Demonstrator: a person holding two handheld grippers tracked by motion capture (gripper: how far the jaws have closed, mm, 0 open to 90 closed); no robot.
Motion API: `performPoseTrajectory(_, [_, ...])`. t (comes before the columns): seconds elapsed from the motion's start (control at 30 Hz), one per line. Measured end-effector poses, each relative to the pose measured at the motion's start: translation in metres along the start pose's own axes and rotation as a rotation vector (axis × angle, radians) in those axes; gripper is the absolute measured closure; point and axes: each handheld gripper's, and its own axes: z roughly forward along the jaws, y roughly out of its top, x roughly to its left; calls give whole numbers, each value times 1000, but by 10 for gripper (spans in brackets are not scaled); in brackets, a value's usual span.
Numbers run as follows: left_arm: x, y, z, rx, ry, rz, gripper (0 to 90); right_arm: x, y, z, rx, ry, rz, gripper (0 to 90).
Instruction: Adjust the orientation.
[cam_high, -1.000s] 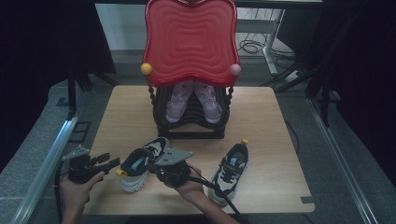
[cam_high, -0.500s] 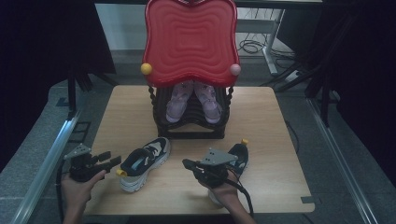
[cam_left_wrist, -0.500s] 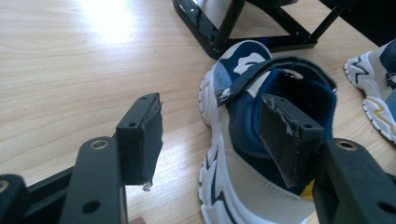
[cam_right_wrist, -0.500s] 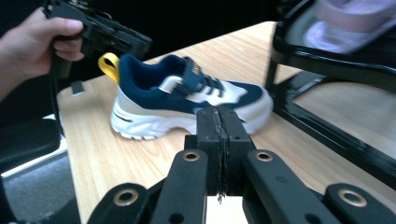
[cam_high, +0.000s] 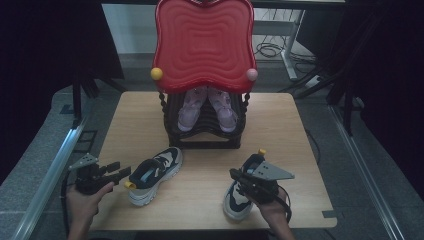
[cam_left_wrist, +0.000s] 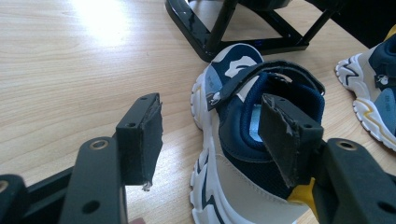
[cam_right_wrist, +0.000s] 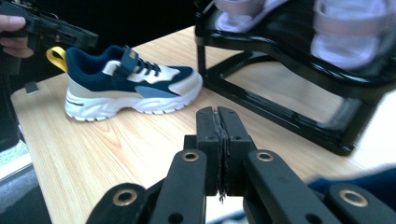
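Navy-and-cream sneaker (cam_left_wrist: 243, 140) with a strap and yellow heel loop.

A pale matt wood-grain counter (cam_high: 150, 125) carries a glossy black rack (cam_left_wrist: 219, 32) under a shiny red ribbed plastic panel (cam_high: 203, 42); the sneaker (cam_left_wrist: 243, 140) shows navy mesh, smooth cream panels and white rubber sole.

Behind my table (cam_high: 150, 120), a black shoe rack (cam_high: 205, 137) holds a pair of pink sandals (cam_high: 207, 107); a red wavy tray (cam_high: 204, 45) rests on top of the rack
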Motion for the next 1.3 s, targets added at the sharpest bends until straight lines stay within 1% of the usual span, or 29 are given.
performPoseTrajectory(0.07, [0,1,-1,-6,1,3,400,-5,-8,-7,-6,-2,6,887])
performPoseTrajectory(0.1, [-1,1,-1,-6,1,4,400,-7,-12,-11,-1,-15,14,892])
performPoseTrajectory(0.17, [-1,1,-1,-5,1,4,400,-9,-16,-15,-7,-10,23,894])
performPoseTrajectory(0.23, [-1,0,0,1,1,4,400,-9,-18,-17,-7,-10,22,894])
performPoseTrajectory(0.27, [-1,0,1,-1,0,4,400,-10,-19,-20,-4,-17,17,894])
performPoseTrajectory(0.33, [-2,0,2,2,1,12,403,-12,-21,-25,-4,-22,20,894])
performPoseTrajectory(0.53, [-2,-1,4,1,3,15,406,-18,-25,-35,-9,-38,23,893])
performPoseTrajectory(0.63, [-2,-1,4,2,3,14,406,-21,-30,-40,1,-44,35,893])
performPoseTrajectory(0.67, [-2,-1,4,2,3,14,405,-22,-34,-42,11,-45,36,891])
performPoseTrajectory(0.77, [-2,-1,4,3,3,15,404,-22,-38,-43,14,-42,38,884])
performPoseTrajectory(0.8, [-2,-1,4,4,4,16,403,-22,-42,-44,16,-25,44,884])
performPoseTrajectory(0.87, [-2,-1,3,4,5,18,403,-22,-44,-44,21,-23,44,888])
performPoseTrajectory(0.97, [-1,-1,2,3,9,18,402,-20,-50,-46,40,-13,30,899])
performPoseTrajectory(1.13, [0,-1,2,5,13,16,402,-20,-56,-47,59,-9,21,900])
performPoseTrajectory(1.23, [1,-1,1,0,16,14,402,-21,-62,-48,77,-12,20,900])
performPoseTrajectory(1.3, [1,0,0,-1,16,15,402,-21,-70,-50,90,-5,32,900])
